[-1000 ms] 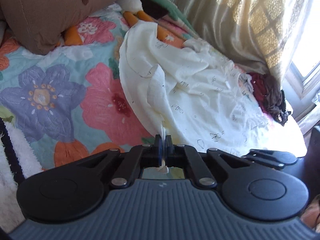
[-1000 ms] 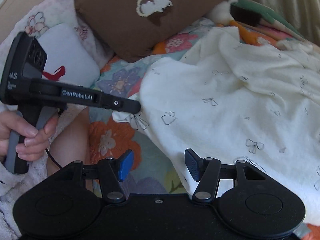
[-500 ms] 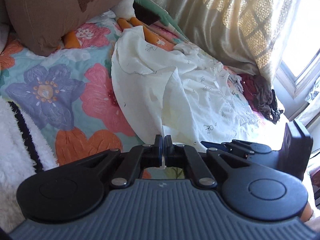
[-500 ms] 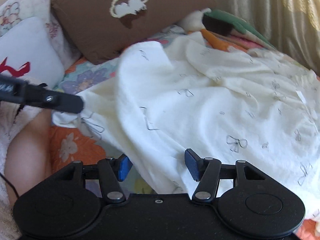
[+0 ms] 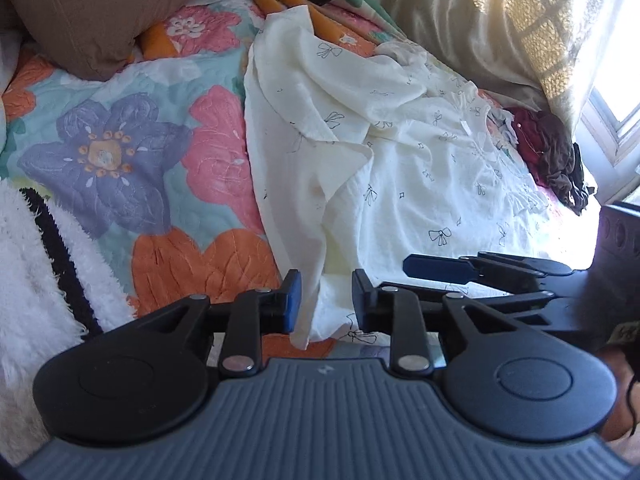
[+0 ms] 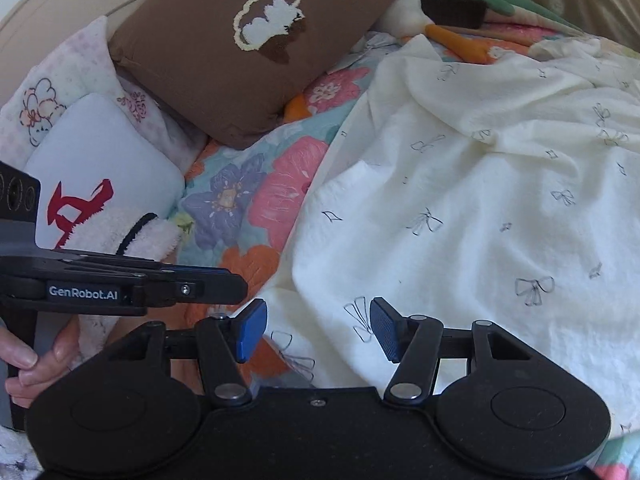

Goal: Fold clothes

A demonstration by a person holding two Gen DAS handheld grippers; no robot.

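A cream garment (image 5: 400, 168) printed with small black bows lies crumpled on the floral quilt (image 5: 120, 152). My left gripper (image 5: 326, 300) is open, and the garment's near corner hangs loose between its blue pads without being pinched. In the right wrist view the same garment (image 6: 480, 200) spreads across the right half. My right gripper (image 6: 318, 330) is open just above the garment's near edge. The left gripper (image 6: 224, 288) shows there from the side at the left, close to the right one.
A brown pillow (image 6: 224, 60) and white pillows (image 6: 100, 152) lie at the bed head. A plush toy (image 6: 440, 12) lies beyond the garment. A fluffy white blanket (image 5: 36, 264) is at the left. Dark red clothes (image 5: 548, 152) are heaped by the curtain (image 5: 500, 20).
My left gripper was shut on the garment's corner and has opened, letting it go. The garment now lies lower on the quilt. Both grippers have come close together.
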